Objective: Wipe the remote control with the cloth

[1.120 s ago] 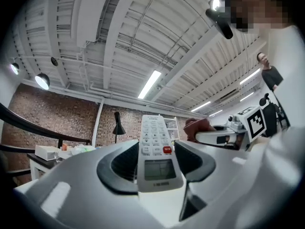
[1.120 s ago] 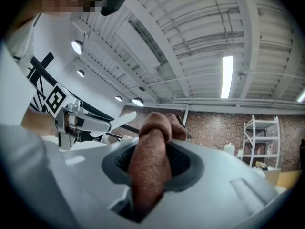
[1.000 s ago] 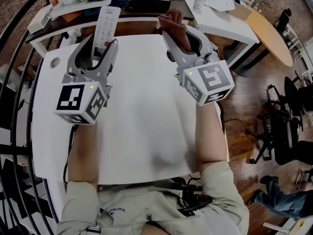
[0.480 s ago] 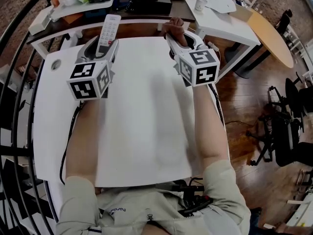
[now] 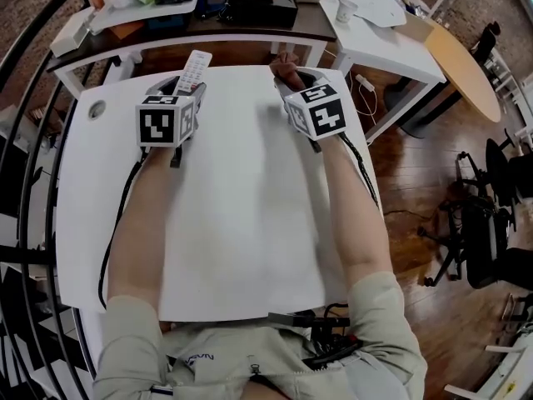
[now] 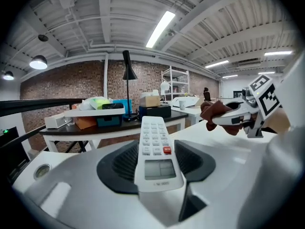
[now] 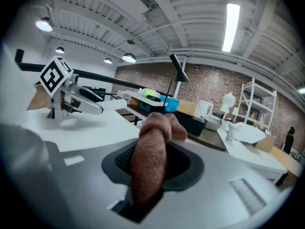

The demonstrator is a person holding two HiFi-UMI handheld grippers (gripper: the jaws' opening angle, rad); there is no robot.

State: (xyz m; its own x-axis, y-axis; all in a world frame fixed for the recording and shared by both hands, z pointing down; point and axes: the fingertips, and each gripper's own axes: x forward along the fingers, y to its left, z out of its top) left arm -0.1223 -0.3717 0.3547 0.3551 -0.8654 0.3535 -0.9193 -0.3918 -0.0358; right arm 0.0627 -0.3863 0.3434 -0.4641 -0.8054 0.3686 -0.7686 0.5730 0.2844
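Observation:
A white remote control (image 5: 193, 69) with grey buttons and one red button sticks out forward from my left gripper (image 5: 185, 86), which is shut on its lower end (image 6: 155, 147). A brown cloth (image 5: 287, 69) is bunched between the jaws of my right gripper (image 5: 293, 77), which is shut on it (image 7: 150, 161). Both grippers hang low over the far part of the white table (image 5: 233, 223), side by side and apart. The remote and the cloth do not touch. From the left gripper view the right gripper (image 6: 228, 119) shows at the right with the cloth (image 6: 214, 111).
A dark side table (image 5: 250, 23) behind the white one carries boxes and blue bins. A white desk with a paper cup (image 5: 341, 7) stands at the back right, next to a round wooden tabletop (image 5: 462, 57). A black railing (image 5: 25, 140) curves along the left.
Both grippers have moved away from me toward the table's far edge and lower, tilting to point more level. The remote and the cloth stayed in their jaws.

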